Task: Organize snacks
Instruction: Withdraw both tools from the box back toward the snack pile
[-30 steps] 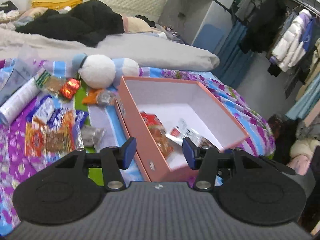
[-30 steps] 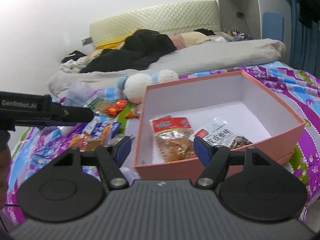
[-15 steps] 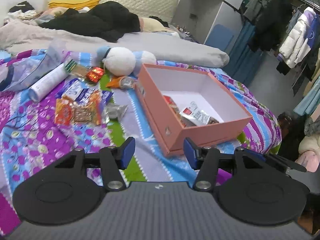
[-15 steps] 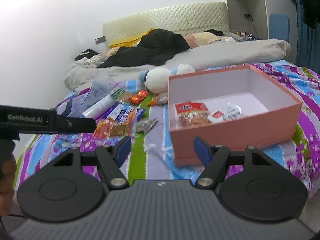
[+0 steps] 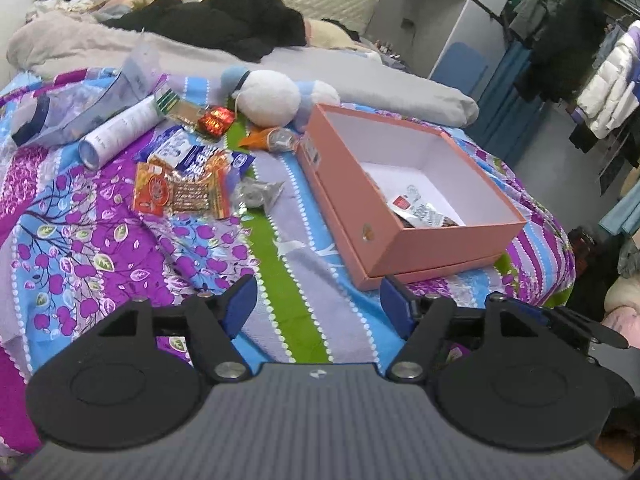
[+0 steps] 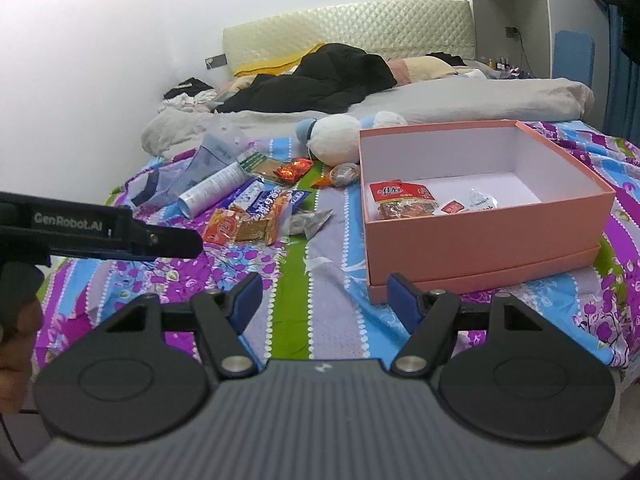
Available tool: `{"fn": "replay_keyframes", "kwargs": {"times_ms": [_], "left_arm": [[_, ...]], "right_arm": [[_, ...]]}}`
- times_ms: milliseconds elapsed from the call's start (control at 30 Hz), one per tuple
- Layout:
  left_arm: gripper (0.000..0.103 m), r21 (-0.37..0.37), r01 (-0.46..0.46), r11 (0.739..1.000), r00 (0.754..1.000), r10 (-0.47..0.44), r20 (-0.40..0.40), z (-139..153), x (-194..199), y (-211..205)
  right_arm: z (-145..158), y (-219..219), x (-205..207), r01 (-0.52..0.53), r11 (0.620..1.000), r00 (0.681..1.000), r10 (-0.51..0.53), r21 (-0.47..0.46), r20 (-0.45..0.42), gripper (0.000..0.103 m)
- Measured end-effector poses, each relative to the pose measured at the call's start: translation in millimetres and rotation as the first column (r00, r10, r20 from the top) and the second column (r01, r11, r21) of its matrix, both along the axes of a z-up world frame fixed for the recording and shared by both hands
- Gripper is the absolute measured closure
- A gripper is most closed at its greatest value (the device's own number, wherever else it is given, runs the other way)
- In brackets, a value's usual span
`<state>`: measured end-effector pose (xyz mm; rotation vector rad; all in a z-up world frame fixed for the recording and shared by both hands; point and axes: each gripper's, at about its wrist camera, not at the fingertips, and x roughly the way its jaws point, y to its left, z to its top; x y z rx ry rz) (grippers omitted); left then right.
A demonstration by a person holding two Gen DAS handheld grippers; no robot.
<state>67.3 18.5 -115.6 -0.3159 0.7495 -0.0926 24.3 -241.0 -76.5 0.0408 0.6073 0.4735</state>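
A pink box (image 5: pixel 352 204) (image 6: pixel 480 236) lies open on the patterned bedspread, with a red-labelled snack bag (image 6: pixel 404 202) and a silver packet (image 6: pixel 476 204) inside. To its left lie loose snacks: an orange packet (image 5: pixel 180 192) (image 6: pixel 242 226), a blue-white packet (image 5: pixel 188 154), a crumpled silver wrapper (image 5: pixel 258 194) and a red foil sweet (image 5: pixel 216 120). My left gripper (image 5: pixel 318 306) hovers over the bedspread short of the box, jaws opening, nothing between them. My right gripper (image 6: pixel 324 292) is open and empty, near the box's front corner.
A white plush toy (image 5: pixel 272 98) lies behind the box. A white tube (image 5: pixel 120 130) and a clear pouch (image 5: pixel 80 104) sit at the left. A grey duvet (image 5: pixel 360 80) and black clothes (image 5: pixel 224 32) lie further back. The bed's right edge drops toward a clothes rack (image 5: pixel 592 60).
Both grippers have pulled back from the box, which now looks smaller and farther. The left jaws stand wider apart than before. The snacks and the box have not moved.
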Motion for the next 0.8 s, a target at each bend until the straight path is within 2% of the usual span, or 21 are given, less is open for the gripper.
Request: {"fn": "replay_keyframes", "kwargs": {"times_ms": [400,567,700,800], "left_arm": [[0.03,-0.022,-0.038,0.999,0.998,0.037,-0.049,-42.8,44.0,33.7],[0.03,-0.032,-0.079,0.996,0.995,0.077,-0.059,-61.2,64.6,50.7],[0.03,-0.054,-0.129,0.99,0.989,0.124,-0.08,-78.8,84.6,68.9],[0.03,-0.037,-0.162,0.986,0.984,0.158,-0.088,-87.8,101.5,83.8]], "right_arm": [[-20.7,39.8,28.7,-0.057,0.997,0.998,0.056,-0.054,-0.013,0.032],[-27.2,58.7,45.6,-0.108,0.993,0.994,0.107,-0.053,-0.03,0.032],[-32.7,77.7,61.5,-0.143,0.986,0.989,0.141,-0.087,-0.033,0.033],[-39.7,92.9,76.1,-0.166,0.981,0.986,0.163,-0.097,-0.04,0.033]]}}
